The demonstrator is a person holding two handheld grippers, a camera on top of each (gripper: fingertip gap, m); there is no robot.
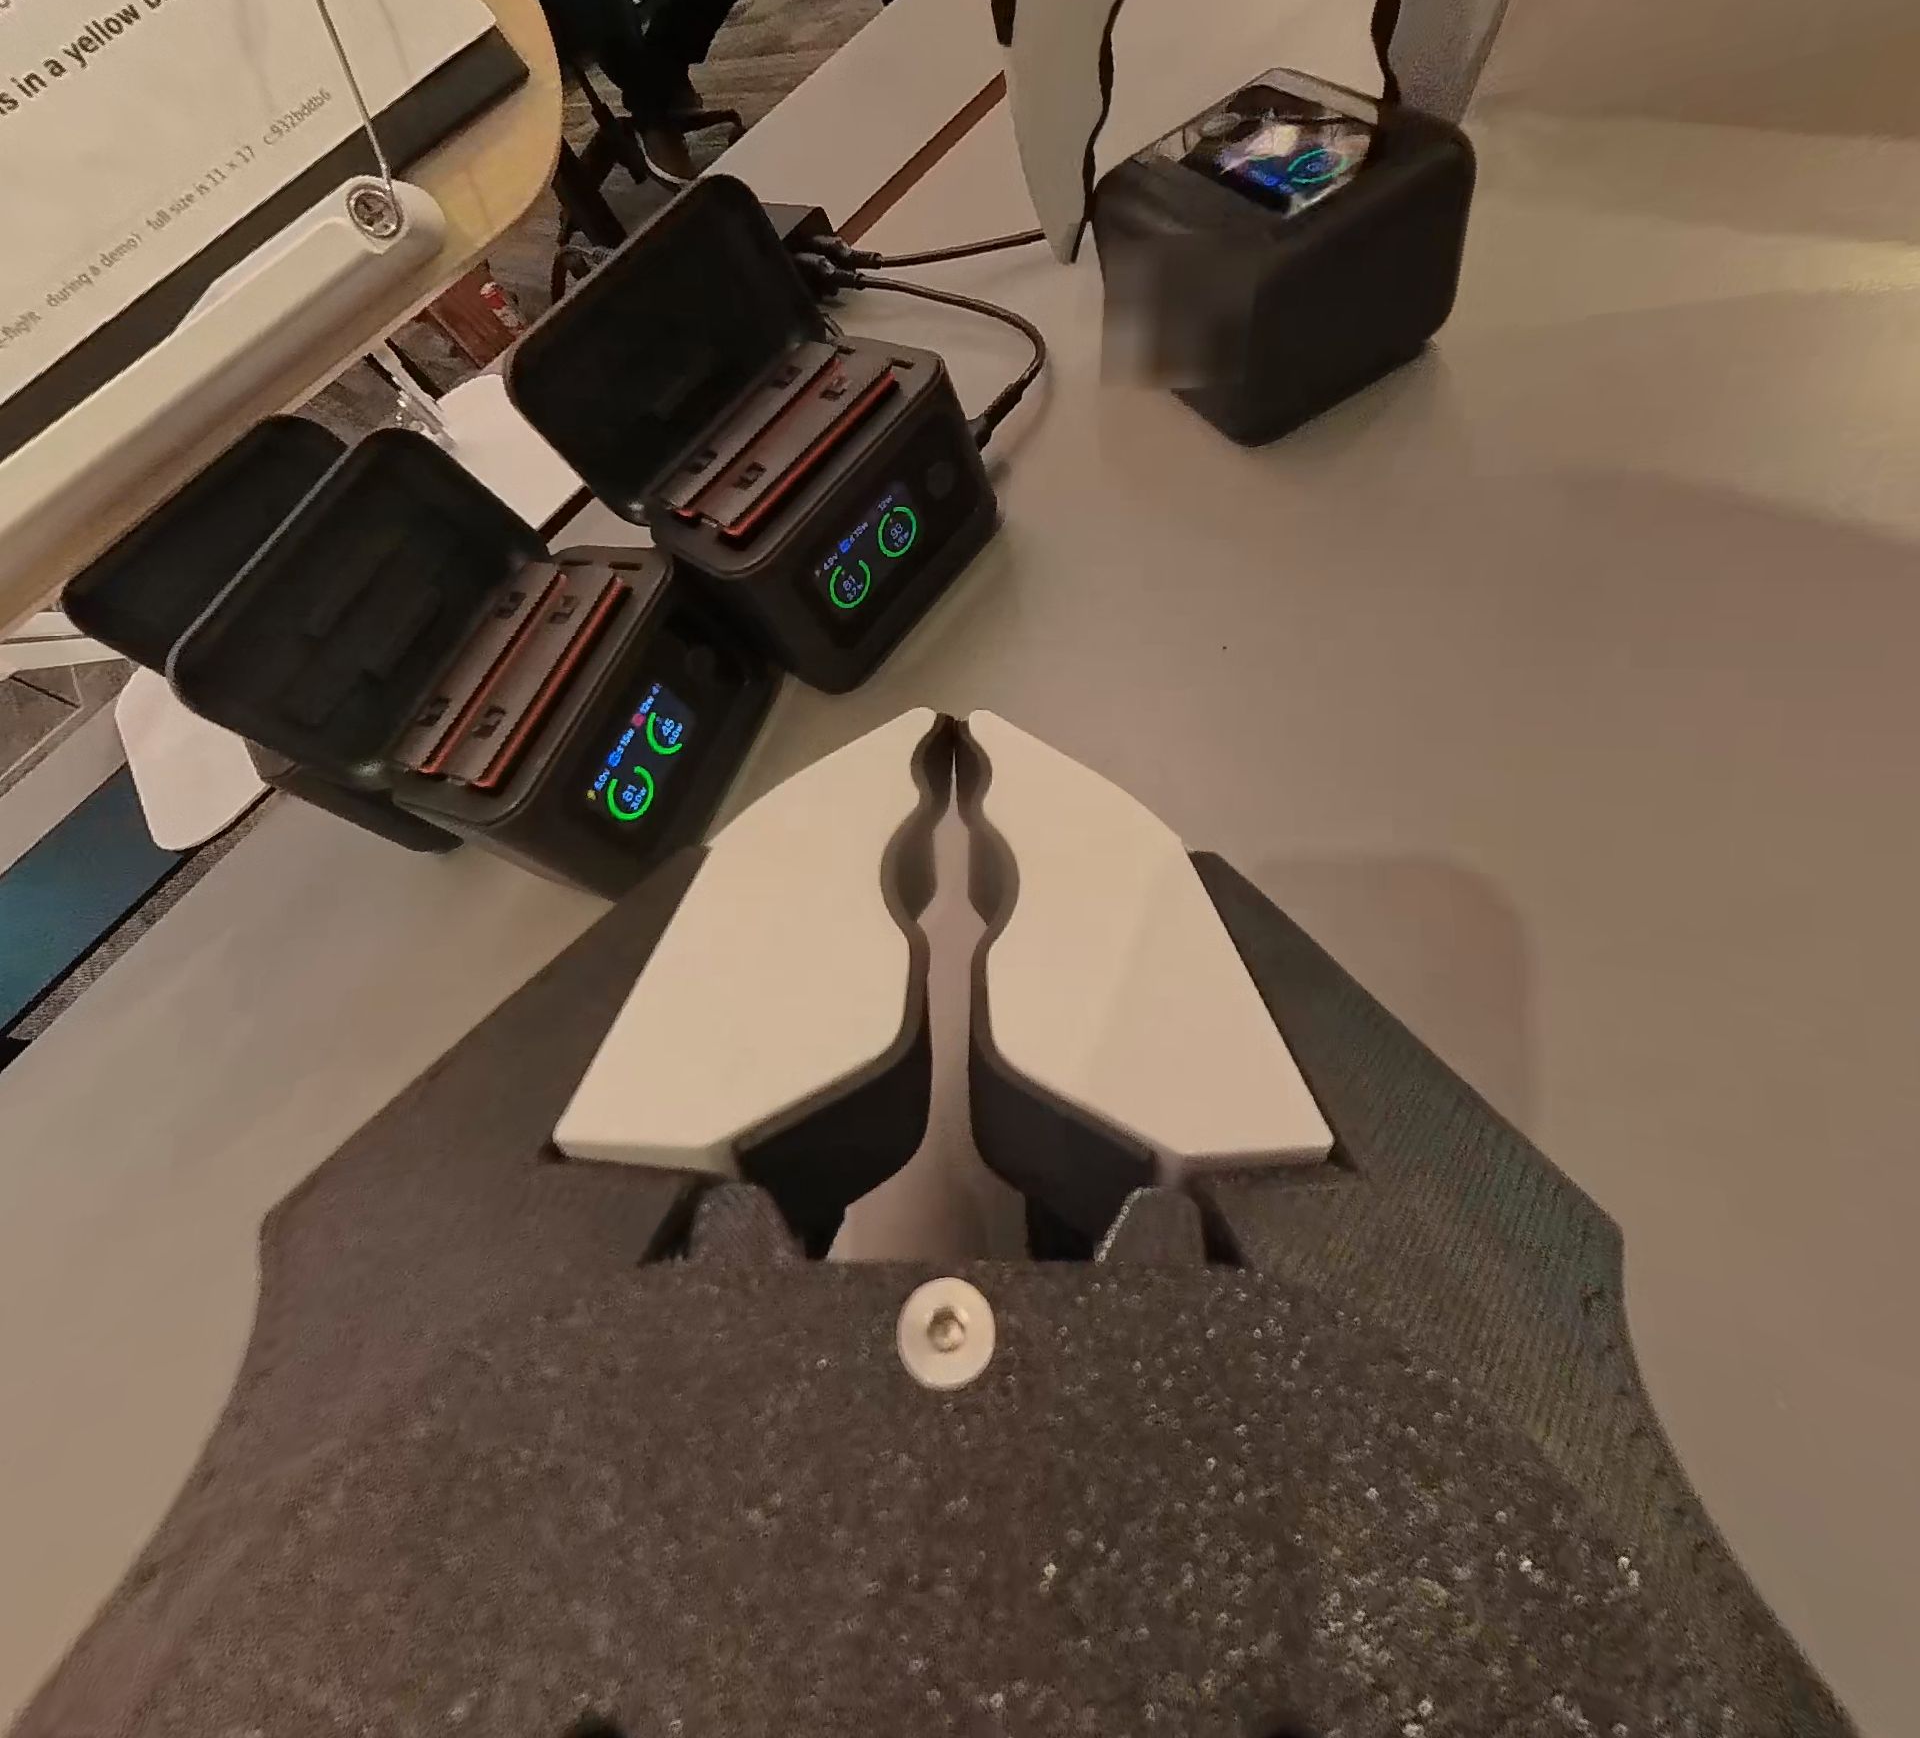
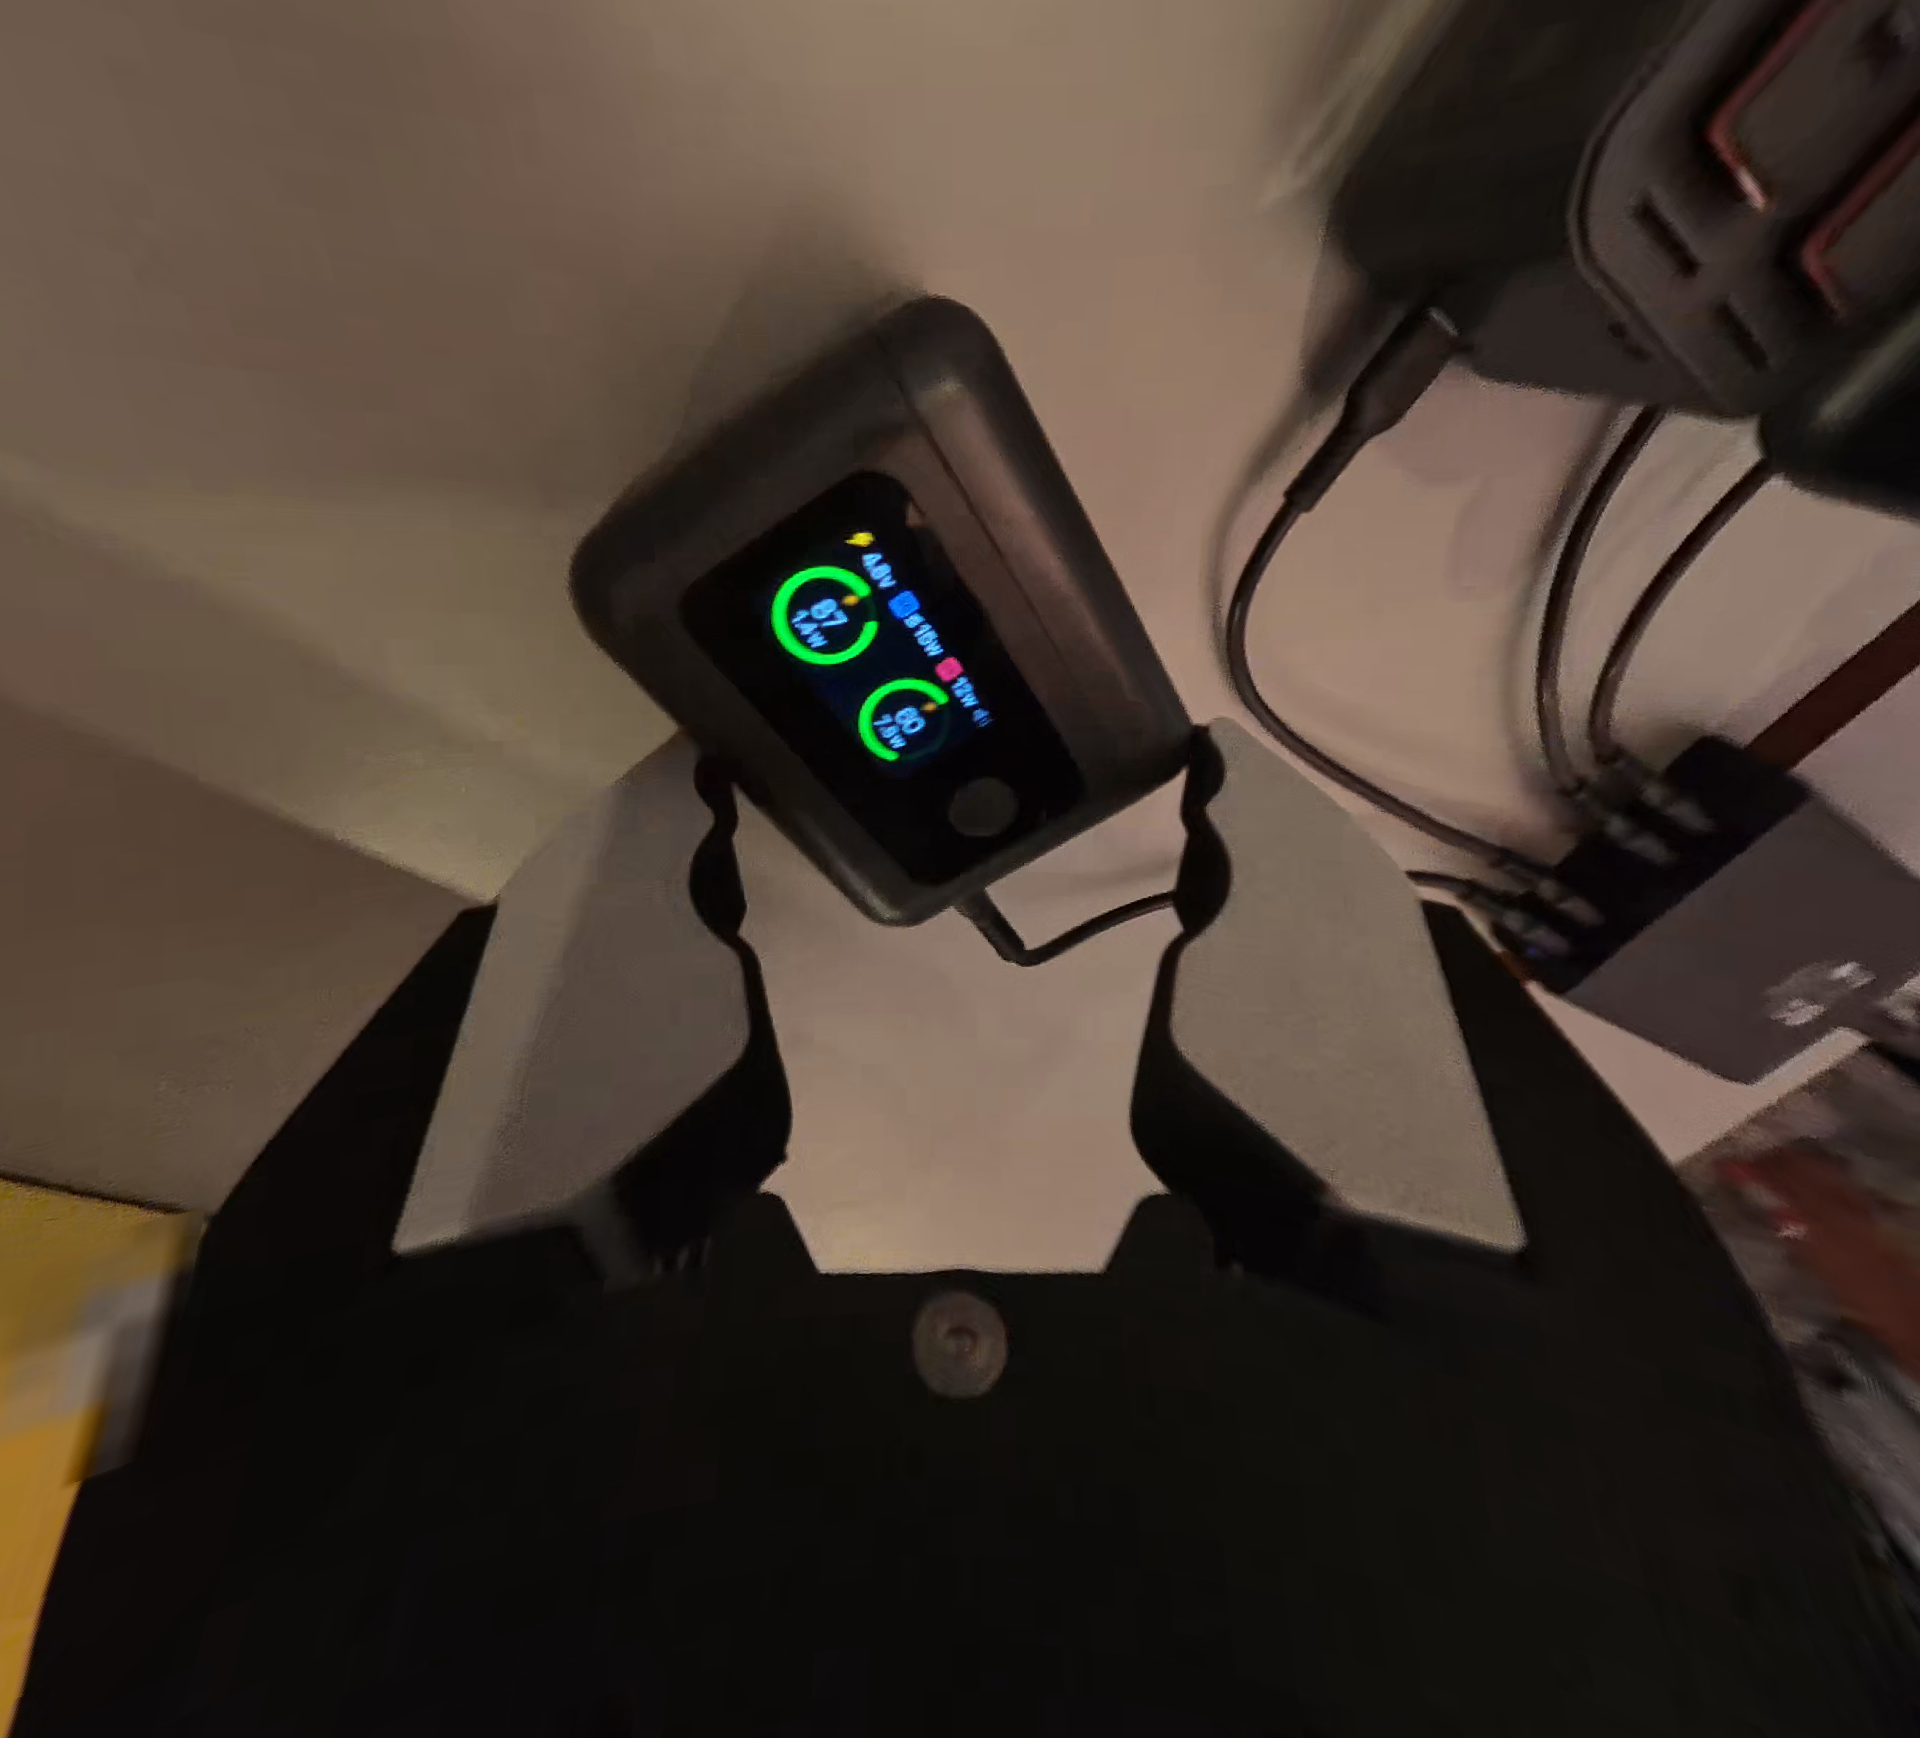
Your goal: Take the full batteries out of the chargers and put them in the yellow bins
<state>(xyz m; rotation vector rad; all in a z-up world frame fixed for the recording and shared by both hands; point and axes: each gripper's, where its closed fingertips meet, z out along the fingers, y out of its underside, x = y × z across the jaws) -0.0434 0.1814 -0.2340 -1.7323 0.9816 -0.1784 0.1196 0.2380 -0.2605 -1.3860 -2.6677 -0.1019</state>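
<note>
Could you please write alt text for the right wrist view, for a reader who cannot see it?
An open hand-held gripper hangs over a closed black charger on a pale table, one finger on each side of its lit screen end. To the right, black cables run to a dark hub, and another charger is blurred at top right.

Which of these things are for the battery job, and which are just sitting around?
For the job:
closed charger between the open right gripper fingers
two open chargers holding batteries
yellow bin
shut left gripper

Just lying about:
power hub
cables
sign
</note>
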